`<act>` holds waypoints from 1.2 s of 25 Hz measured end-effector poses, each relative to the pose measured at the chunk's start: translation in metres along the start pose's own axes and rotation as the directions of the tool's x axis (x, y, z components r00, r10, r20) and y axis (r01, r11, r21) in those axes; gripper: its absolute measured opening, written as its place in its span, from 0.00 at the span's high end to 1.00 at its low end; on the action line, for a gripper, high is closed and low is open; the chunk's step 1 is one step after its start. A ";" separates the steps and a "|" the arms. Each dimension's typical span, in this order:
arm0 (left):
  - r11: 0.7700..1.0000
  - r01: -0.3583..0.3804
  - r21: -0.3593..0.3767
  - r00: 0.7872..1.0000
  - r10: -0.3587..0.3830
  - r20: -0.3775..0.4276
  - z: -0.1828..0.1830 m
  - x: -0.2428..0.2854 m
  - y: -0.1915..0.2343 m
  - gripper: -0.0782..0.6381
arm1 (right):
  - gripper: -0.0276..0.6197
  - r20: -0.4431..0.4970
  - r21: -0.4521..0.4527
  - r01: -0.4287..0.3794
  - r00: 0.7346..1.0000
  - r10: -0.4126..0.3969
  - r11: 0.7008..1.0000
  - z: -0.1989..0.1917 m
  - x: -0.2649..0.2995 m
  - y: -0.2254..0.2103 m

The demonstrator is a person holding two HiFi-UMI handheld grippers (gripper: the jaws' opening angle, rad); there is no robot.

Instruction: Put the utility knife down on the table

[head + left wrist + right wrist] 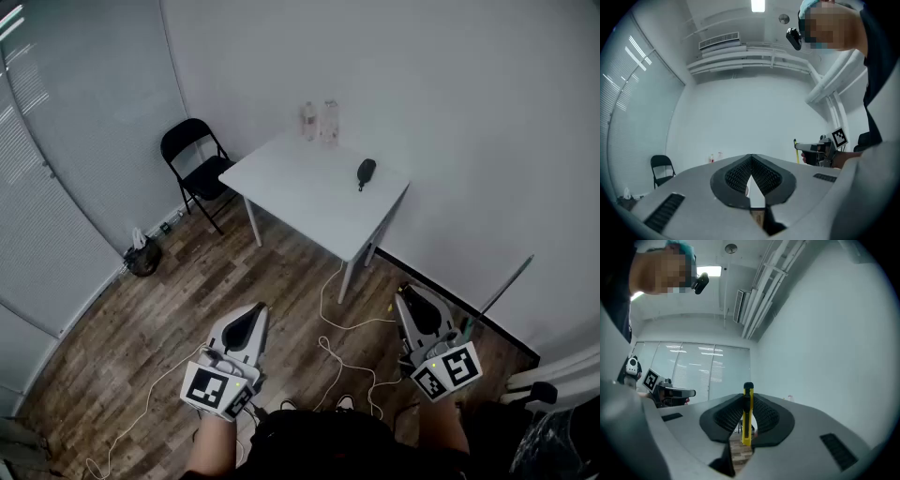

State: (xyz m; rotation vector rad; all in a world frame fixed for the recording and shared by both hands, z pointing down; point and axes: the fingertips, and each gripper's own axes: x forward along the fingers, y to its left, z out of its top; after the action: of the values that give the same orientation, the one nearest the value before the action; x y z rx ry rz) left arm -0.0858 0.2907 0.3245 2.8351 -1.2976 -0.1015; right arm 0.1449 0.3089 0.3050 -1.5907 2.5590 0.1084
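A yellow utility knife (747, 416) with a black slider stands upright between the ribbed pads of my right gripper (747, 401), which is shut on it. The left gripper view catches that knife (795, 151) as a thin yellow strip at the front of the right gripper (820, 151). In the head view my right gripper (407, 294) is held over the wooden floor, well short of the white table (309, 192). My left gripper (254, 313) is beside it on the left; its pads (740, 173) meet at the tip with nothing between them.
Two bottles (319, 122) stand at the table's far edge and a small dark object (366, 172) lies near its right side. A black folding chair (197, 164) stands left of the table. A white cable (342, 347) snakes across the floor. A long pole (502, 286) leans at the right wall.
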 end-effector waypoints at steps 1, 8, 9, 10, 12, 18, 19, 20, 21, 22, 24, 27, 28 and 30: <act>1.000 0.006 0.001 1.000 -0.006 0.004 0.000 0.000 0.000 0.87 | 0.84 -0.001 0.000 0.001 1.000 -0.001 1.000 0.000 0.000 0.000; 1.000 0.019 0.006 1.000 -0.019 0.012 0.000 -0.001 -0.004 0.87 | 0.84 -0.009 0.000 -0.002 1.000 0.002 1.000 -0.003 -0.001 0.000; 1.000 0.016 0.003 1.000 -0.016 0.009 -0.001 -0.001 -0.004 0.87 | 0.84 -0.011 0.000 -0.002 1.000 0.002 1.000 -0.004 -0.001 -0.001; 1.000 0.012 0.002 1.000 -0.012 0.004 -0.002 0.000 -0.005 0.87 | 0.84 -0.014 0.000 -0.003 1.000 0.003 1.000 -0.005 -0.001 -0.001; 1.000 0.011 0.001 1.000 -0.011 0.000 -0.002 0.001 -0.006 0.87 | 0.84 -0.017 0.007 -0.008 1.000 0.008 1.000 -0.008 -0.001 -0.003; 1.000 0.009 -0.004 1.000 -0.009 -0.004 -0.005 0.004 -0.007 0.87 | 0.84 -0.004 0.037 -0.032 0.999 0.032 0.999 -0.009 0.000 -0.005; 1.000 0.006 -0.003 1.000 -0.006 -0.007 -0.006 0.005 -0.007 0.87 | 0.84 -0.002 0.033 -0.032 0.999 0.032 0.999 -0.010 0.000 -0.006; 1.000 0.002 -0.002 1.000 -0.002 -0.009 -0.007 0.008 -0.007 0.87 | 0.84 0.001 0.030 -0.034 0.999 0.034 0.999 -0.010 0.001 -0.008; 1.000 -0.002 -0.003 1.000 0.002 -0.010 -0.008 0.011 -0.008 0.87 | 0.84 0.004 0.029 -0.037 0.999 0.036 0.999 -0.010 0.001 -0.012; 1.000 -0.007 -0.003 1.000 0.007 -0.012 -0.008 0.015 -0.009 0.87 | 0.84 0.006 0.029 -0.040 0.999 0.040 0.999 -0.010 0.002 -0.016; 1.000 -0.016 -0.002 1.000 0.016 -0.016 -0.009 0.022 -0.015 0.87 | 0.84 0.010 0.033 -0.049 0.999 0.049 0.998 -0.011 0.001 -0.027; 0.999 -0.033 -0.003 0.999 0.033 -0.021 -0.012 0.034 -0.025 0.87 | 0.84 0.016 0.040 -0.063 0.998 0.063 0.997 -0.012 -0.002 -0.046; 0.999 -0.042 -0.008 0.999 0.042 -0.023 -0.014 0.039 -0.029 0.87 | 0.84 0.017 0.043 -0.071 0.997 0.071 0.997 -0.013 -0.002 -0.052; 0.998 -0.059 -0.011 0.998 0.058 -0.030 -0.018 0.047 -0.036 0.87 | 0.84 0.016 0.049 -0.089 0.996 0.088 0.995 -0.017 -0.004 -0.065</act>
State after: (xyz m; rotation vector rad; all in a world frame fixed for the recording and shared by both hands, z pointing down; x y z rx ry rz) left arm -0.0267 0.2781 0.3383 2.7747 -1.3676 -0.0652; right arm 0.2037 0.2813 0.3231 -1.4548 2.6005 0.0639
